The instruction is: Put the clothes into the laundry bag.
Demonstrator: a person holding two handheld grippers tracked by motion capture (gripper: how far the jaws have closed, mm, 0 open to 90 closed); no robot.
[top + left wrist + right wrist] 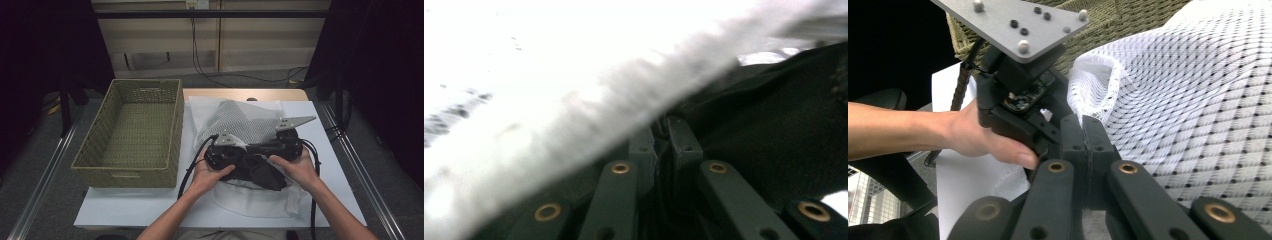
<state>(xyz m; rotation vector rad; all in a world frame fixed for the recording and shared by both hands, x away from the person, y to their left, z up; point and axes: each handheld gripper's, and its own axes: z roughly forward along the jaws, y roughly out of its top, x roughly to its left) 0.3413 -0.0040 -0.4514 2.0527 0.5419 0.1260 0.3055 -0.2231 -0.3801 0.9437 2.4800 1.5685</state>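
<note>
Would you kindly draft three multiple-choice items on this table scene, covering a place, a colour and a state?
1. Where is the wicker basket?
A. left of the mesh bag
B. right of it
C. on top of it

2. What colour is the garment between the hands?
A. red
B. black
C. yellow

3. How do the right gripper's jaws stand?
A. wide open
B. shut
C. holding a cup

Answers: A, the basket sits at the table's left; B, the cloth is dark black; B, the jaws meet at the mesh edge.

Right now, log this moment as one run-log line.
left gripper: shut on black garment | right gripper: shut on white mesh bag | wicker basket: left of bag
</note>
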